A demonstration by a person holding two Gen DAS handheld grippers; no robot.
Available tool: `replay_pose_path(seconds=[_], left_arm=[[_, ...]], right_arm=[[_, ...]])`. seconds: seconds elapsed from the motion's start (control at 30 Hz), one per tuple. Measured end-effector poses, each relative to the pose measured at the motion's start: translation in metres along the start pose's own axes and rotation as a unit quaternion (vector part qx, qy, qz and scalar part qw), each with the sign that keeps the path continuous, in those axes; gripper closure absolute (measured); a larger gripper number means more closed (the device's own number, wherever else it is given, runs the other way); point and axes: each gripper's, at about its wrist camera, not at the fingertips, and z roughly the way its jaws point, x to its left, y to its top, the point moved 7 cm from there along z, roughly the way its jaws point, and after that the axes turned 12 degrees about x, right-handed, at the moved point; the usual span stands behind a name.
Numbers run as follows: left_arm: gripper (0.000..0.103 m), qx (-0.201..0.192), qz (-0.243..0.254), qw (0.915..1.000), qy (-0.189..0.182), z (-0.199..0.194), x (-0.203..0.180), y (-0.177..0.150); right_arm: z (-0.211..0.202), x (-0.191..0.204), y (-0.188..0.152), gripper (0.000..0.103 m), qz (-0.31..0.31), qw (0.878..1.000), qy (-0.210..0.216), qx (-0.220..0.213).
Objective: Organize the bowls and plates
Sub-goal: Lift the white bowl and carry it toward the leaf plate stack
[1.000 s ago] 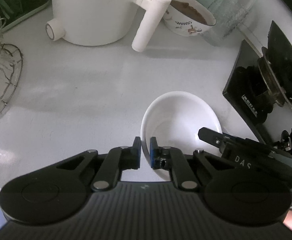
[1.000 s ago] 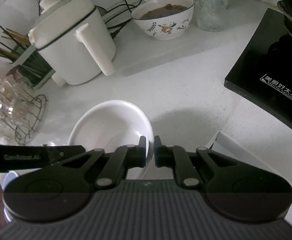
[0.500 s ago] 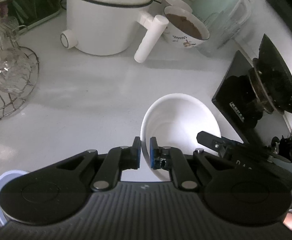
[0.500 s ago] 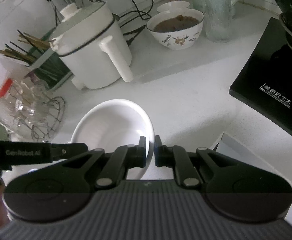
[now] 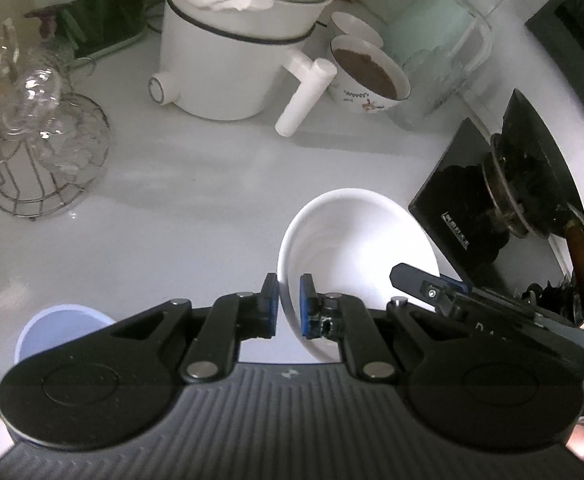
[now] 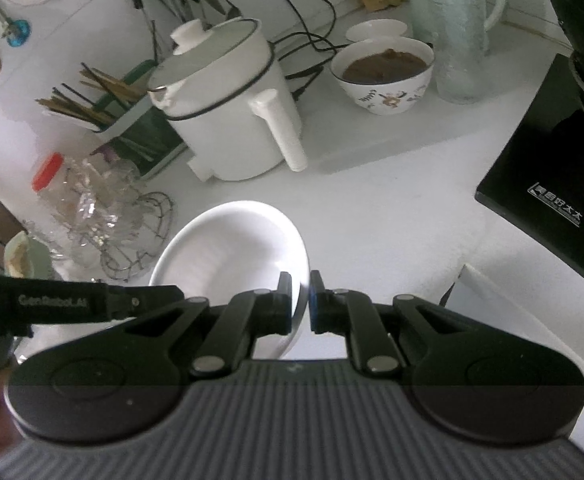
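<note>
Left tool (image 5: 289,304): clamped on the white bowl (image 5: 355,236) rim.
Right tool (image 6: 300,300): clamped on the opposite rim.
Bowl: held above the worktop (image 5: 180,208).

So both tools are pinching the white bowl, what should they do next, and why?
Probably carry the white bowl together toward a free spot, keeping it level. The left tool and right tool each pinch an opposite side of its rim, and it hangs above the counter, so letting go now would drop it.
</note>
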Motion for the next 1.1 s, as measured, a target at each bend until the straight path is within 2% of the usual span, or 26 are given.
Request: replay_pose_path(seconds=[0.47, 0.63, 0.87, 1.1], left_arm=[[0.092, -0.039, -0.038, 0.9985, -0.003, -0.044, 0.023, -0.024], [0.092, -0.041, -0.067, 0.9969, 0.0, -0.049, 0.042, -0.037], [0.092, -0.071, -0.113, 0.9911, 0.002, -0.071, 0.072, -0.051], [0.091, -0.095, -0.142, 0.9851, 0.02, -0.091, 0.098, -0.065]], right_arm=[[-0.01, 0.037, 0.002, 0.092, -0.032, 0.999, 0.032, 0.007], [-0.001, 0.054, -0.001, 0.092, -0.054, 0.997, 0.04, 0.024], [0.006, 0.086, -0.002, 0.091, -0.098, 0.993, 0.059, 0.039], [0.015, 0.123, 0.0, 0.091, -0.139, 0.986, 0.079, 0.049]])
